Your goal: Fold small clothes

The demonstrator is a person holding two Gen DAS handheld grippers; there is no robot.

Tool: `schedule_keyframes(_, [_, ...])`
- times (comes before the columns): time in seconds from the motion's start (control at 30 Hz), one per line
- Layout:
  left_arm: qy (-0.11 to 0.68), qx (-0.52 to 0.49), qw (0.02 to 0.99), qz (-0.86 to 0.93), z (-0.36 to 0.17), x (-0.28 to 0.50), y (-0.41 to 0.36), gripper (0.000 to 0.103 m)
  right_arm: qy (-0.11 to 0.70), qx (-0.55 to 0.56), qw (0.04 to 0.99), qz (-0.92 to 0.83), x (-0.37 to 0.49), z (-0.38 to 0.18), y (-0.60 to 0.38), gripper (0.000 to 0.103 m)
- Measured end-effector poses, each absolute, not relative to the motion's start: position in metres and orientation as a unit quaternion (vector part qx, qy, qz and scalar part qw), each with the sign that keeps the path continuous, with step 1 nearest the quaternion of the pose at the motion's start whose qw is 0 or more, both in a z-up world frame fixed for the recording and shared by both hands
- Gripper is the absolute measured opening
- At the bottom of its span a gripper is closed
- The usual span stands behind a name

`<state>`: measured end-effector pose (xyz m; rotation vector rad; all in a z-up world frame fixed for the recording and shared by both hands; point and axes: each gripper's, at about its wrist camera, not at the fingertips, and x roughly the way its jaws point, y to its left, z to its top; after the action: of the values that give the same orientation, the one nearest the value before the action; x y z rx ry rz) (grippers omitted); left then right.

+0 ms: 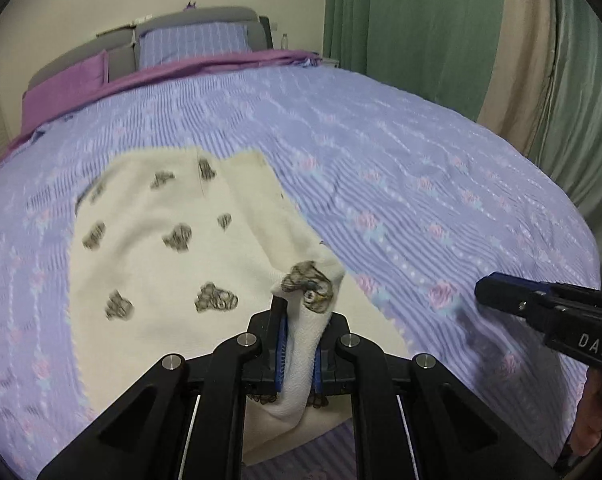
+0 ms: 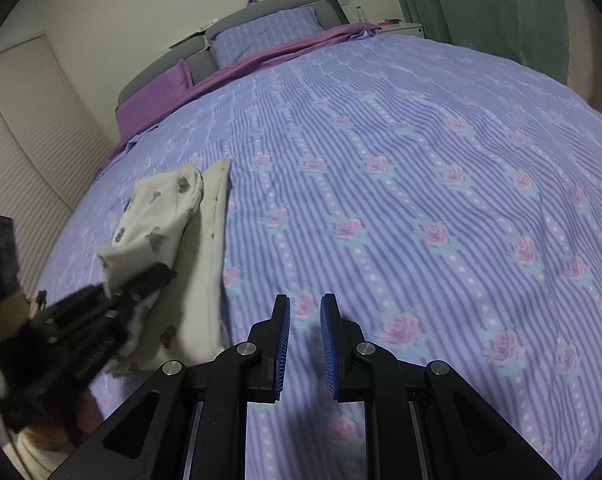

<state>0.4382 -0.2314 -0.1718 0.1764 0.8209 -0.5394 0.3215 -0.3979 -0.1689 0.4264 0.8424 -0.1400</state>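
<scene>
Holding: left gripper [image 1: 299, 340], fingers clamped on a bunched corner of the cream printed garment [image 1: 173, 240], lifted above the rest lying flat on the bed [image 1: 401, 168]. Right gripper [image 2: 305, 332]: fingers narrowly parted, gripping nothing, over bare bedspread beside the garment. Risks: single-corner hold may drag or skew the cloth; thin pinch may slip; fold may land crooked.

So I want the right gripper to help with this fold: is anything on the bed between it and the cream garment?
Nothing visible. Only bare bedspread lies between the right gripper, which holds nothing, and the cream garment. The left gripper already pinches one corner.
</scene>
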Motion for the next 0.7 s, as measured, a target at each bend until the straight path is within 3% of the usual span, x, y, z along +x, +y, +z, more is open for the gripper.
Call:
schedule_keyframes(0.07, [0.401, 0.086, 0.875, -0.256, -0.177, 0.437, -0.23, 0.019, 0.406, 0.206, 0.888, -0.066, 0.32, -0.171, -0.398, 0.017])
schedule_keyframes(0.1, [0.403, 0.085, 0.874, -0.256, -0.177, 0.436, -0.229, 0.034, 0.405, 0.208, 0.888, -0.066, 0.323, -0.172, -0.397, 0.017])
schedule_keyframes(0.13, [0.404, 0.084, 0.874, -0.257, -0.177, 0.435, -0.228, 0.041, 0.404, 0.212, 0.888, -0.064, 0.322, -0.173, -0.398, 0.018])
schedule_keyframes(0.2, [0.397, 0.076, 0.876, -0.263, -0.17, 0.425, -0.221, 0.047, 0.403, 0.224, 0.886, -0.06, 0.321, -0.174, -0.399, 0.019])
schedule_keyframes(0.23, [0.395, 0.074, 0.877, -0.264, -0.166, 0.419, -0.214, 0.058, 0.401, 0.233, 0.884, -0.057, 0.32, -0.174, -0.401, 0.023])
schedule_keyframes(0.27, [0.391, 0.071, 0.879, -0.264, -0.161, 0.416, -0.209, 0.062, 0.399, 0.239, 0.884, -0.055, 0.315, -0.172, -0.403, 0.028])
schedule_keyframes(0.3, [0.381, 0.064, 0.883, -0.267, -0.155, 0.407, -0.198, 0.062, 0.396, 0.242, 0.884, -0.053, 0.313, -0.17, -0.4, 0.036])
schedule_keyframes(0.33, [0.375, 0.063, 0.885, -0.268, -0.15, 0.401, -0.189, 0.062, 0.39, 0.241, 0.887, -0.048, 0.312, -0.166, -0.397, 0.037])
schedule_keyframes(0.7, [0.373, 0.109, 0.885, -0.257, -0.17, 0.371, -0.119, 0.062, 0.383, 0.104, 0.915, 0.07, 0.36, -0.126, -0.32, 0.037])
